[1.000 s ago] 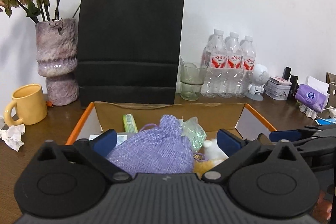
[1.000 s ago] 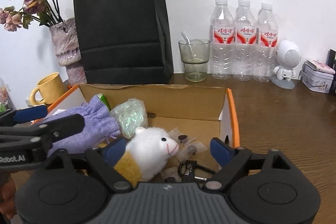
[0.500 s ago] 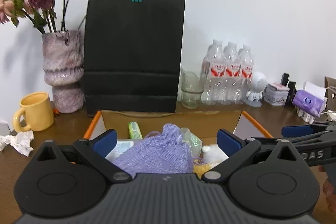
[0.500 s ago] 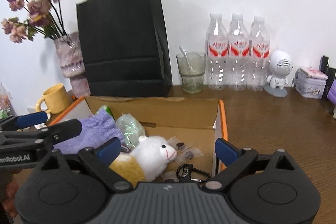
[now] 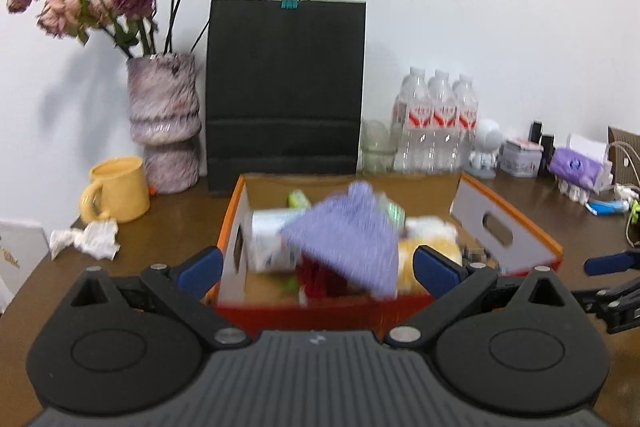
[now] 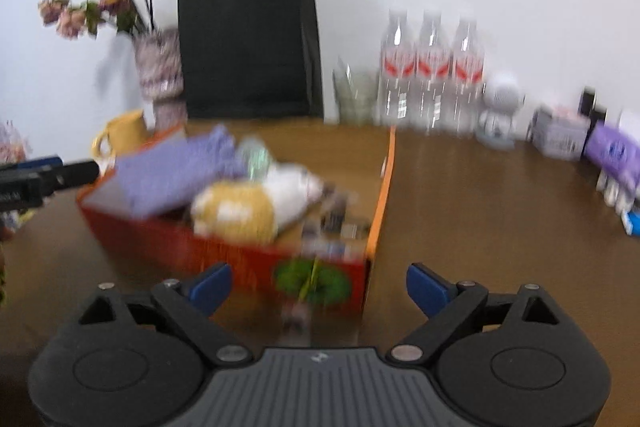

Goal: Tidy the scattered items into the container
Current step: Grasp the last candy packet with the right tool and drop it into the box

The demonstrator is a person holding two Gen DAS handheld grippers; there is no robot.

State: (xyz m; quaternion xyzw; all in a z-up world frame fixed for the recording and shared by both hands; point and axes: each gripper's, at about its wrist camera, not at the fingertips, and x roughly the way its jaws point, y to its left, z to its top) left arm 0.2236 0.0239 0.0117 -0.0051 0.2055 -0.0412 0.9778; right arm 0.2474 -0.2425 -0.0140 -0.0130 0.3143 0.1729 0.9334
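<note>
On the wooden table (image 5: 180,223), left wrist view: cardboard box (image 5: 504,227), side handle slot showing, holds purple knit pouch (image 5: 348,235) lying over a white roll (image 5: 268,239); crumpled tissue (image 5: 86,239) outside it. Left gripper (image 5: 316,269): jaws wide apart, empty, touching nothing.

Right wrist view, blurred: box's red front with green print (image 6: 312,277); yellow-and-white plush (image 6: 256,207) inside. Right gripper (image 6: 318,285): spread wide, empty.

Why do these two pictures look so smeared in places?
Left wrist view: only the purple pouch and box contents smear; bag and bottles stay fairly sharp. Right wrist view: nearly everything blurs, bottles included, only the claw crisp.
</note>
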